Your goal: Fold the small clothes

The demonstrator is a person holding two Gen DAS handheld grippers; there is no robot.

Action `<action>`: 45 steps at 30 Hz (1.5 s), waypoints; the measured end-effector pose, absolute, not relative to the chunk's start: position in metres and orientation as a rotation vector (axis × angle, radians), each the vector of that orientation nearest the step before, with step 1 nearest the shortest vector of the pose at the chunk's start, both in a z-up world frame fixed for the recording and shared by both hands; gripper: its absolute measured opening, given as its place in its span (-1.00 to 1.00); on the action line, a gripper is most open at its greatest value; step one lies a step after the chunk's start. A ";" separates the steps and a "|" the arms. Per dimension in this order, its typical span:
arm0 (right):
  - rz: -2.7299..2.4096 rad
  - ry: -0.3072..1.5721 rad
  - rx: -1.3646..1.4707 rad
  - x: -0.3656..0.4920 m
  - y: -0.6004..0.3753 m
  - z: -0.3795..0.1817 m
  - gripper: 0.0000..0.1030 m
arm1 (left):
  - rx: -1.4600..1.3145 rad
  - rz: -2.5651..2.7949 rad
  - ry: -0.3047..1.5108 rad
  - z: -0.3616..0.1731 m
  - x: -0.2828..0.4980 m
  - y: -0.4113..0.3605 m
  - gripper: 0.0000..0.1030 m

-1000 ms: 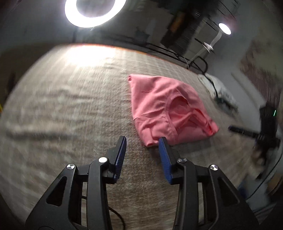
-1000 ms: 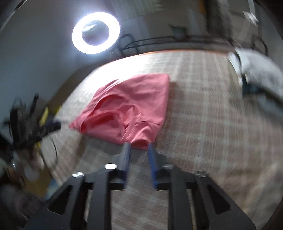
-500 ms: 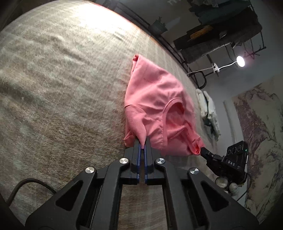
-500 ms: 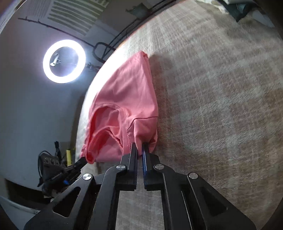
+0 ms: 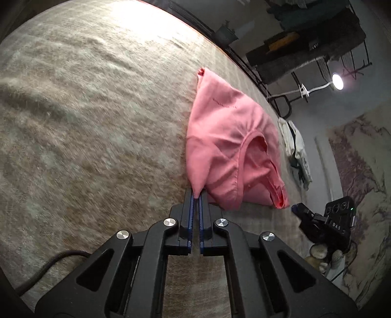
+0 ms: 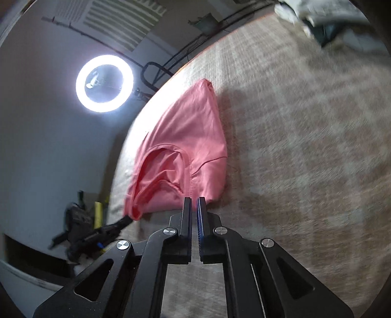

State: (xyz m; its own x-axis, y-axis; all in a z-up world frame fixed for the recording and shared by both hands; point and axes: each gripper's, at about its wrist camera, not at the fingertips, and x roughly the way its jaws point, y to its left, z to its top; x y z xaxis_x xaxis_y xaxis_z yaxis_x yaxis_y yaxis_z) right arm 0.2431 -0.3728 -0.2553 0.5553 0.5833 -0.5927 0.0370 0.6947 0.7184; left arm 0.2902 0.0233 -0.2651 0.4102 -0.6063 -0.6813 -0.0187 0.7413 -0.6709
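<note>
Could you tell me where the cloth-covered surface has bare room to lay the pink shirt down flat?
Left of the pink shirt, the checked cloth lies bare to its far edge. On its other side, a bare stretch runs to the pale clothes pile, the only crowded corner.

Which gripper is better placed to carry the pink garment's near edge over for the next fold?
Left. The left gripper is shut on the pink cotton garment; the right gripper's jaws are opening at its hem.
</note>
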 end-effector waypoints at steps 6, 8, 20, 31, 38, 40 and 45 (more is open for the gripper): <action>0.315 0.956 0.795 0.269 -0.371 -0.266 -0.49 | -0.676 -0.391 1.092 -0.261 0.297 0.030 -1.00; 0.323 0.967 0.782 0.272 -0.366 -0.266 -0.97 | -0.668 -0.401 1.091 -0.260 0.298 0.028 -1.00; 0.297 0.992 0.787 0.246 -0.372 -0.264 -0.12 | -0.687 -0.404 1.085 -0.257 0.291 0.027 -0.87; 0.358 0.970 0.896 0.266 -0.360 -0.279 -0.94 | -0.766 -0.425 1.130 -0.268 0.293 0.013 -1.00; 0.388 0.903 0.859 0.247 -0.372 -0.241 -0.95 | -0.704 -0.429 1.067 -0.241 0.288 0.019 -1.00; 0.351 0.950 0.792 0.244 -0.369 -0.249 -0.95 | -0.620 -0.417 1.091 -0.245 0.286 0.013 -1.00; 0.304 1.066 0.646 0.247 -0.359 -0.269 -0.92 | -0.492 -0.407 1.151 -0.253 0.281 0.010 -1.00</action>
State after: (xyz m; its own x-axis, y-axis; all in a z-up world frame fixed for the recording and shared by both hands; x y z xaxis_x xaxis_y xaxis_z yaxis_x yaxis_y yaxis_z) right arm 0.2467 -0.3592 -0.2689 0.4653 0.5270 -0.7112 0.0723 0.7782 0.6239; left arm 0.2810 0.0100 -0.2534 0.3564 -0.5438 -0.7598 0.0543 0.8239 -0.5642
